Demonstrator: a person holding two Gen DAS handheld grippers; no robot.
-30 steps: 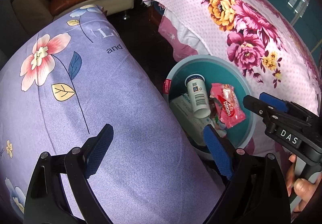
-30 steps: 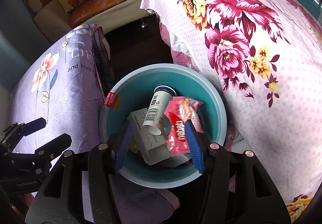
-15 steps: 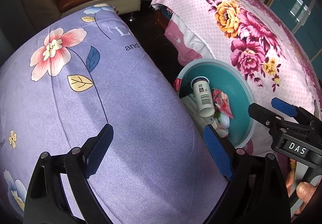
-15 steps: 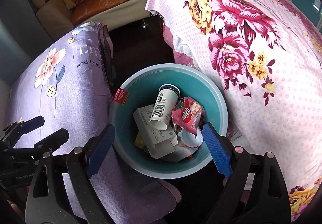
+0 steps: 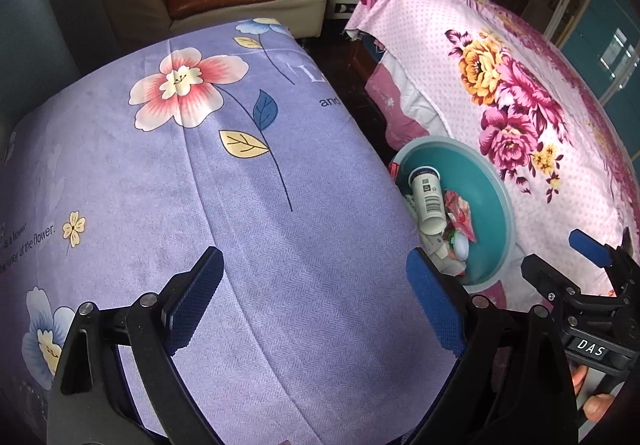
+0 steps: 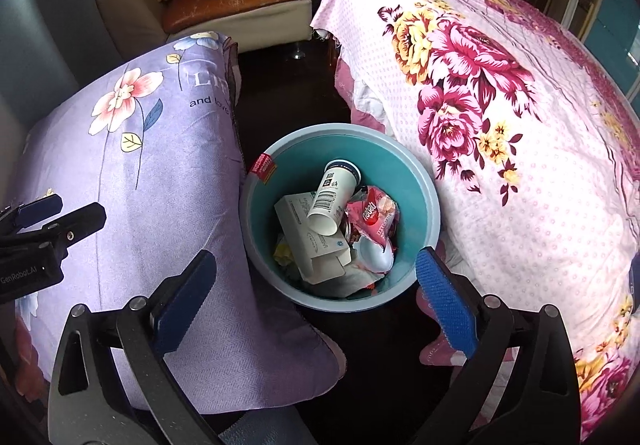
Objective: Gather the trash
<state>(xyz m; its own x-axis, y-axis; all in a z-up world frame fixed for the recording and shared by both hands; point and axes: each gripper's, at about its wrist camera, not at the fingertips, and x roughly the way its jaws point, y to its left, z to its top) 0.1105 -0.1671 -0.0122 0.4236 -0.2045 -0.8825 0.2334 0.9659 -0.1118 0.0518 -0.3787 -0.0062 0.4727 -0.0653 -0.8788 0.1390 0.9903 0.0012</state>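
A teal bin (image 6: 420, 205) stands on the dark floor between two covered beds. It holds a white paper cup (image 6: 332, 201), a red snack wrapper (image 6: 370, 217), a white carton (image 6: 308, 241) and other scraps. My right gripper (image 6: 316, 297) is open and empty, above the bin's near rim. My left gripper (image 5: 316, 305) is open and empty over the purple floral cover (image 5: 200, 185). The bin (image 5: 500, 213) and the cup (image 5: 428, 201) also show at the right of the left wrist view.
A pink floral bed cover (image 6: 520, 145) lies right of the bin, the purple cover (image 6: 140, 165) left of it. A sofa (image 6: 224, 1) with cushions stands at the back. The right gripper (image 5: 588, 293) shows at the left view's right edge.
The right gripper opened and drew back up from the bin, leaving the red wrapper inside. The left gripper moved back and left over the purple cover.
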